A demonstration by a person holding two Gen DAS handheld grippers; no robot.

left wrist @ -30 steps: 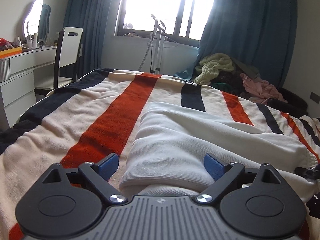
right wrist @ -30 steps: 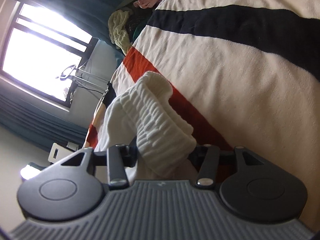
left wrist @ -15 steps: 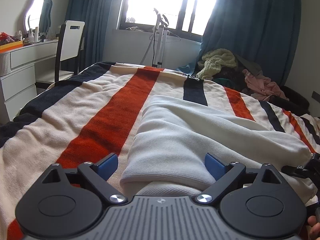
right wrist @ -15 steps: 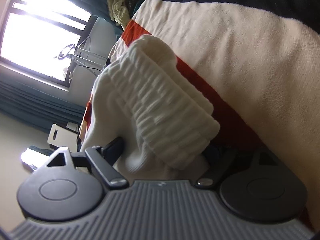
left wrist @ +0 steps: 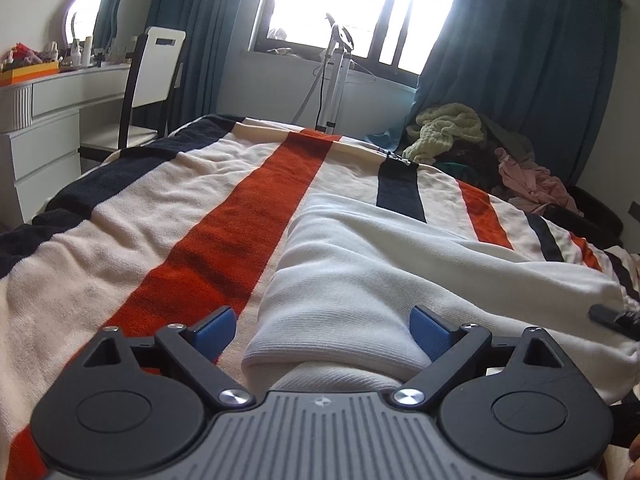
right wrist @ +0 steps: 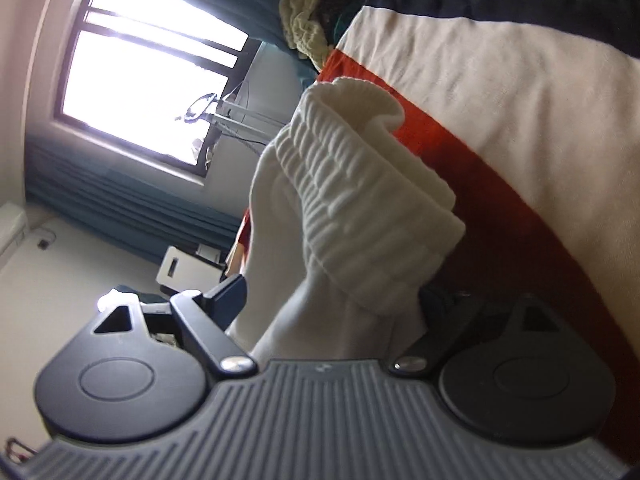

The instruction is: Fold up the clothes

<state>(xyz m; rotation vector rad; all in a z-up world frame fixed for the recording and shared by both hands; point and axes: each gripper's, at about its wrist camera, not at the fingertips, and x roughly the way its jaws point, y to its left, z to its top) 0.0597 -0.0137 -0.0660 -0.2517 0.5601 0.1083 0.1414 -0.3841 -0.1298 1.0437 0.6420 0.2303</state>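
Your left gripper [left wrist: 322, 326] had its jaws apart around the folded edge of the white garment [left wrist: 400, 276] on the striped bed [left wrist: 160, 216]. Your right gripper [right wrist: 332, 300] likewise stood apart, ribbed cuff [right wrist: 360, 200] between.

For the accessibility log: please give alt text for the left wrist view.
The left gripper, jaws open, straddles the folded edge of a white sweater lying on a bed with an orange, navy and cream striped blanket. Behind are a bright window, teal curtains and a heap of clothes.
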